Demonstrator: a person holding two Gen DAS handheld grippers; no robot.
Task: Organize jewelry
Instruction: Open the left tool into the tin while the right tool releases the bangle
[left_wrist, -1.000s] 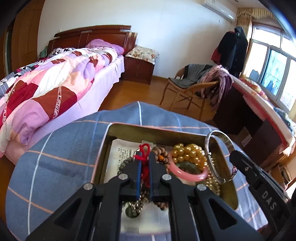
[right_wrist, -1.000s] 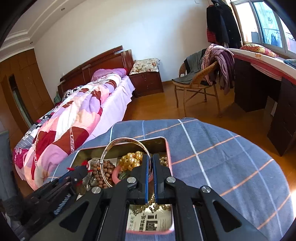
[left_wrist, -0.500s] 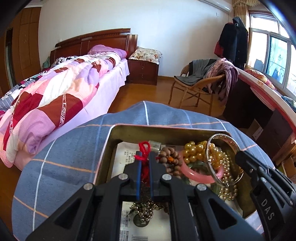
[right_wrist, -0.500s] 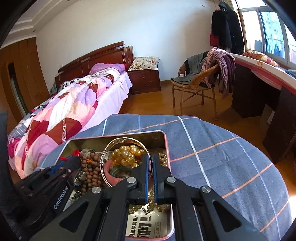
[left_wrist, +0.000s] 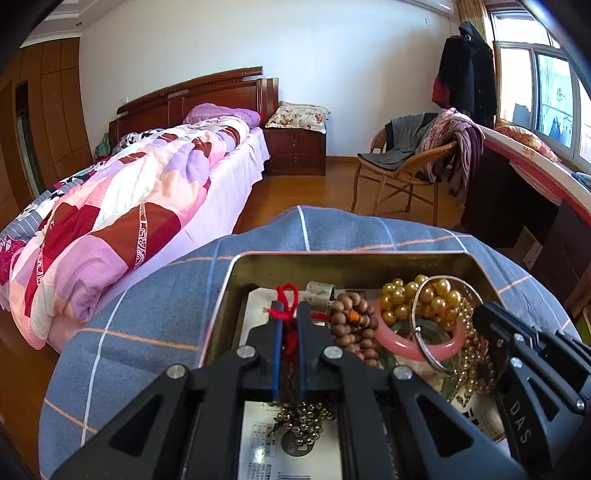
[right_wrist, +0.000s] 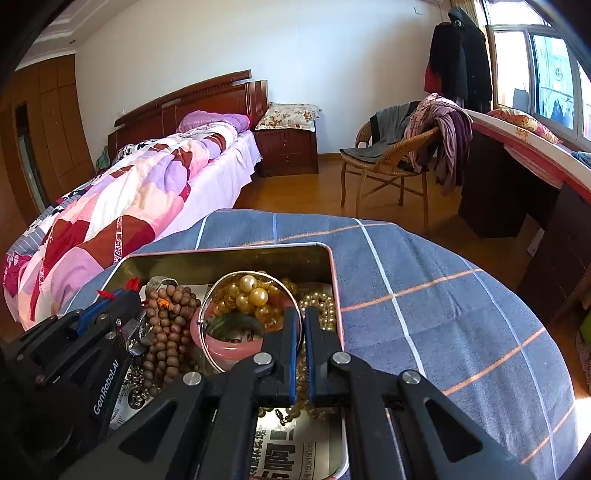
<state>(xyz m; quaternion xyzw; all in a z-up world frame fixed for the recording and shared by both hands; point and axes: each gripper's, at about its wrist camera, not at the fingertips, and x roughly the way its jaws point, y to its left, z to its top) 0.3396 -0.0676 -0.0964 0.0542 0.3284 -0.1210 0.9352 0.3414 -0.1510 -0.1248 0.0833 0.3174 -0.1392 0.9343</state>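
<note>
Red cord (left_wrist: 287, 314) with a metal-bead chain (left_wrist: 303, 421) hanging below it sits pinched in the left gripper (left_wrist: 288, 321), jaws clenched on the cord, low over the left half of the tin box (left_wrist: 369, 264). Silver bangle (right_wrist: 243, 314) stands tilted across the pink bangle (right_wrist: 229, 349) and gold beads (right_wrist: 251, 293), right half of the tin. Right gripper (right_wrist: 300, 332) has its jaws nearly together at the silver bangle's near edge; the rim appears clamped between them, though the contact is partly hidden. Wooden bead string (right_wrist: 168, 328) lies between the two grippers, touching the pink bangle.

Judgement: both pieces are being set into the tin. To do it well, lower each until it rests on the paper liner (left_wrist: 258, 443) before letting go, keep the cord clear of the wooden beads so it does not snag, and lay the silver bangle flat, not propped. Release one side at a time. Tin rests on the blue checked cloth (right_wrist: 443, 314) over the worktop.
</note>
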